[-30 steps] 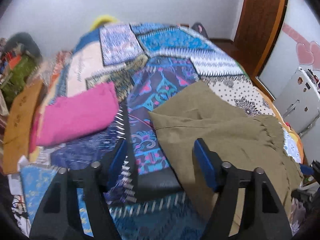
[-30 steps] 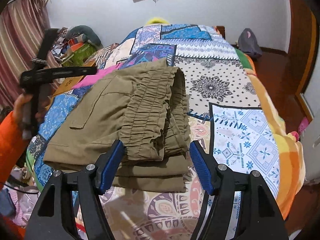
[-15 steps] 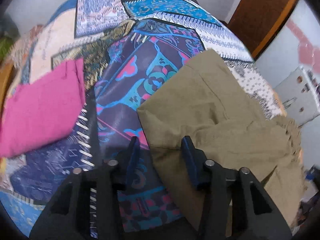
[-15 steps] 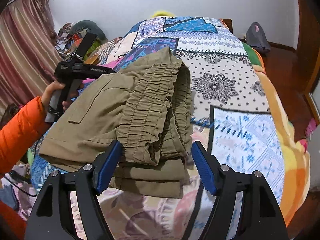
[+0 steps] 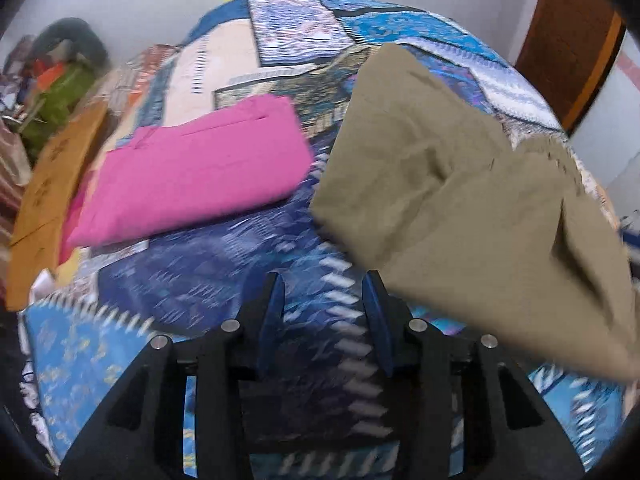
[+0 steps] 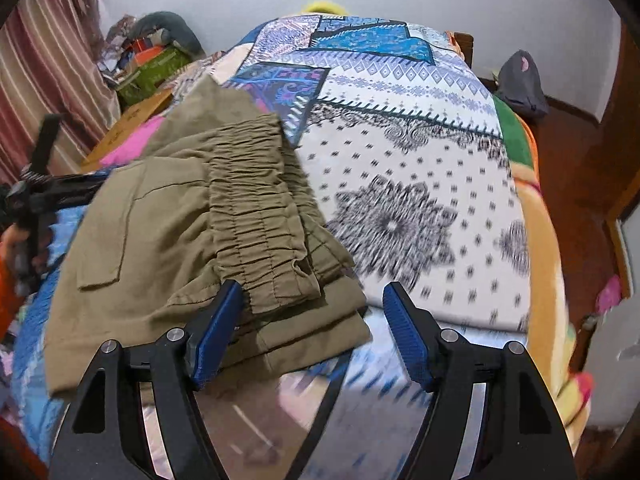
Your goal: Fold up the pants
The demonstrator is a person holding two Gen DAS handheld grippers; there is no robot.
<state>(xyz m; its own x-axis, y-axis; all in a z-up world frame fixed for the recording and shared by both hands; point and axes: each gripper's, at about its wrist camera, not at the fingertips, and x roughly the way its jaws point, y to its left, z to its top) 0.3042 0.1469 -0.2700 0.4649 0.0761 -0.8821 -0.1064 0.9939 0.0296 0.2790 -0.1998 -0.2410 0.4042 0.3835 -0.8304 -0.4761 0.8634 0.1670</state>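
Pants [image 6: 172, 236]: olive, folded into a thick stack, lying on the patchwork bedspread [image 6: 420, 200] toward its near left side; gathered elastic waistband on top, flap pocket to its left
Left gripper [image 5: 322, 312]: jaws partly apart after just narrowing, nothing between the blue pads, only bedspread beneath; near edge of the pants just right of the right finger, contact impossible to tell through blur
Right gripper [image 6: 314, 332]: jaws spread wide, empty; left pad at the waistband's near corner, right pad over bare bedspread
Pink garment [image 5: 192, 176]: folded, lying left of the pants, apart from them
Far left in the right view: blurred black frame of the other gripper, beside a bit of orange sleeve [image 6: 6, 300]
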